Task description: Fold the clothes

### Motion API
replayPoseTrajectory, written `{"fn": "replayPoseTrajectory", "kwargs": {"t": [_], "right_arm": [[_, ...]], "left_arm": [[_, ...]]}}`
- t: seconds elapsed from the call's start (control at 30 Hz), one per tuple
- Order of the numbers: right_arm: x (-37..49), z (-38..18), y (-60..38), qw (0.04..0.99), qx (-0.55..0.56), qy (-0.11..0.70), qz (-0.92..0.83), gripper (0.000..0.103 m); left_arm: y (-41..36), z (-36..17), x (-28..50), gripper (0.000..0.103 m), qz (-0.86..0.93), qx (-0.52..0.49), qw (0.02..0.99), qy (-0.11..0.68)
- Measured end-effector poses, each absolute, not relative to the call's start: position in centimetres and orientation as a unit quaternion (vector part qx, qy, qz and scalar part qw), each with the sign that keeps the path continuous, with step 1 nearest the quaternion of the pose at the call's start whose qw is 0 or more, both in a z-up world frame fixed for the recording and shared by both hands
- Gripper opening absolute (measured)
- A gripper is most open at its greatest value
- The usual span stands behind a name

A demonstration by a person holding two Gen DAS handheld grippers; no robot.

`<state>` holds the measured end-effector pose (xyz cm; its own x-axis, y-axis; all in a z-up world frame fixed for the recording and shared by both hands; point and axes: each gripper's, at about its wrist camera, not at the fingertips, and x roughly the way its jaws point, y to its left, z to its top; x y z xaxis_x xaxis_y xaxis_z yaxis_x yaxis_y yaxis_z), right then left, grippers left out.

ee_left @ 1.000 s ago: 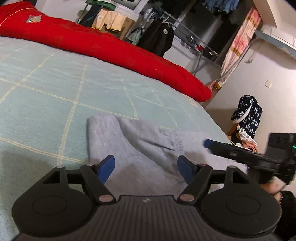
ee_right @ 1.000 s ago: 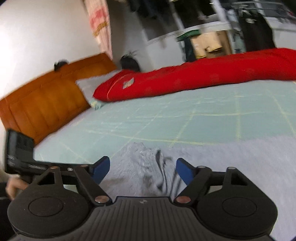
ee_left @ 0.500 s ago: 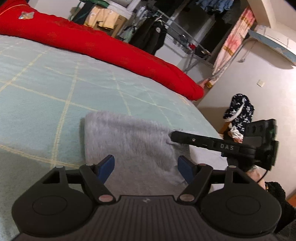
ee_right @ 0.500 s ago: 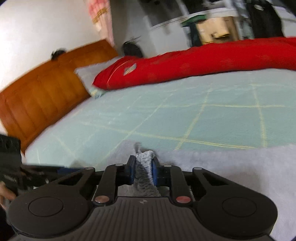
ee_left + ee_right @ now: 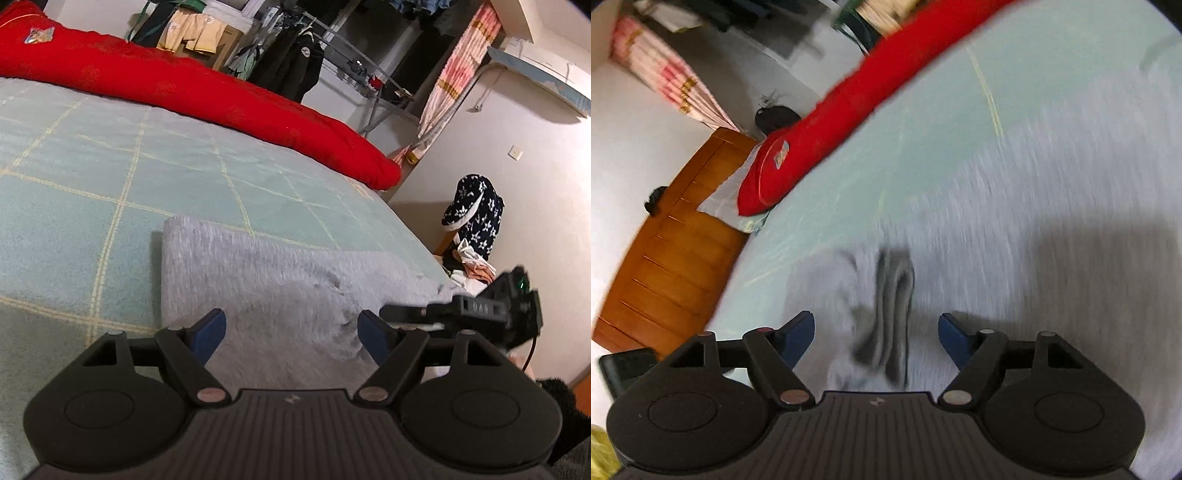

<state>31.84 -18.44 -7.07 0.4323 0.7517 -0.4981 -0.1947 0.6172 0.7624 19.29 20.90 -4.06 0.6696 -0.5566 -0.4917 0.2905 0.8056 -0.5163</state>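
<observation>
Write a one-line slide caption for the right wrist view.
Open right tongs over a bunched fold of the grey garment on the green bedspread.

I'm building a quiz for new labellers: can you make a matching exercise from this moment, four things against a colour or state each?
Things:
1. quilt
2. garment
3. headboard
4. right gripper

Colour or state:
A. grey, lying on the bed
B. open, jaws just opened, with a grey fold between them but not pressed
C. red, a long roll along the bed's far side
D. brown wood

Pairs: 1-C, 2-A, 3-D, 4-B
</observation>
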Motion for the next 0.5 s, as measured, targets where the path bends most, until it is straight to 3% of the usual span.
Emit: {"fn": "replayPoseTrajectory", "kwargs": {"t": [0.5], "right_arm": [[31.7, -7.7, -15.6, 0.754, 0.310, 0.466, 0.343, 0.081]], "left_arm": [[22.1, -4.0, 17.7, 0.079, -0.225, -0.214, 0.892, 0.329]]}}
